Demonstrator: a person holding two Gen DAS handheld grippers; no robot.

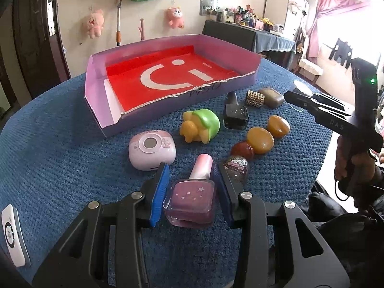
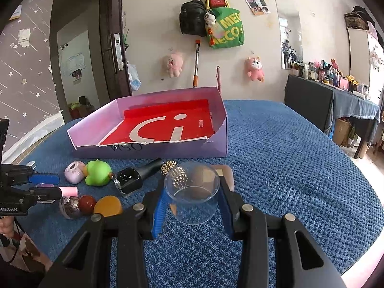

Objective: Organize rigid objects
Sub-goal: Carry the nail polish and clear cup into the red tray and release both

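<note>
My left gripper is shut on a pink nail polish bottle, its blue pads pressed against the square glass body and the pale pink cap pointing away from me. In the right wrist view the same gripper comes in from the left with the cap sticking out. My right gripper is shut on a clear round cup, held above the blue cloth. The empty purple box with a red lining stands behind the row of objects.
On the blue cloth lie a pink round device, a green and yellow toy, a black polish bottle, a studded cylinder, a brown block, two amber stones, a red ball and a glitter ball. A white device lies at the left edge.
</note>
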